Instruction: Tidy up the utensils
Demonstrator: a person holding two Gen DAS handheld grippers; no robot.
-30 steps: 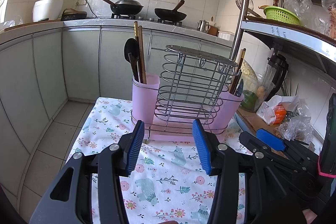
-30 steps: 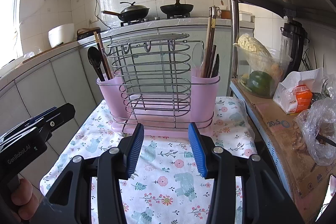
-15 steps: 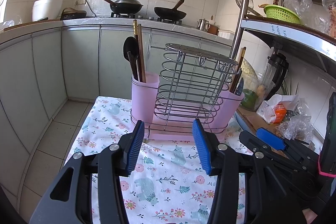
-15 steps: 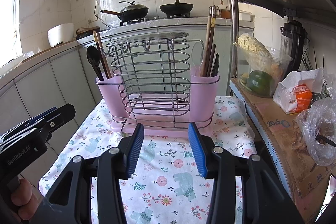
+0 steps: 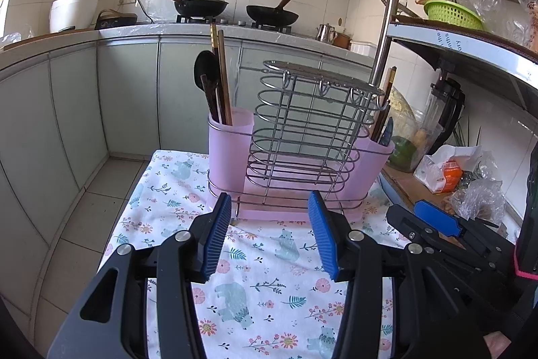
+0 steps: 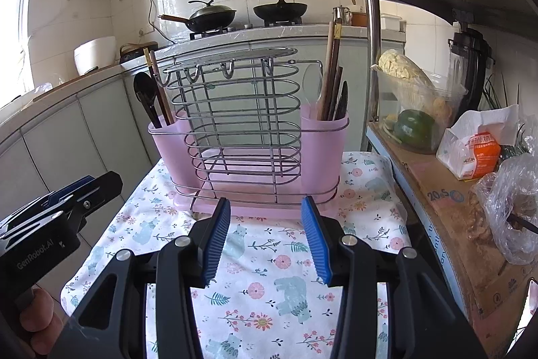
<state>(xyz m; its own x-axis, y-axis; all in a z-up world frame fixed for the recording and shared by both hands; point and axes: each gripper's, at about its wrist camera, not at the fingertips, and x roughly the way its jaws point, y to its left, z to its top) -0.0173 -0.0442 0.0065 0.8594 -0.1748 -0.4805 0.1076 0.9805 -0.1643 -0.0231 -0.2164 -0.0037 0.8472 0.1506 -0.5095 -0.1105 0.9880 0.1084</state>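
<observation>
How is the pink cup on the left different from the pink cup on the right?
The left pink cup holds a black spoon and a few chopsticks; the right pink cup holds a clear spoon, a black knife and more, taller chopsticks. Both are pink, upright, and flank the same wire rack.

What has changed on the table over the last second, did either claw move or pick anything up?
Nothing visibly changed. Both the left claw and the right claw hang open and empty in front of the pink holder, and the utensils in its left cup and right cup stand as before.
</observation>
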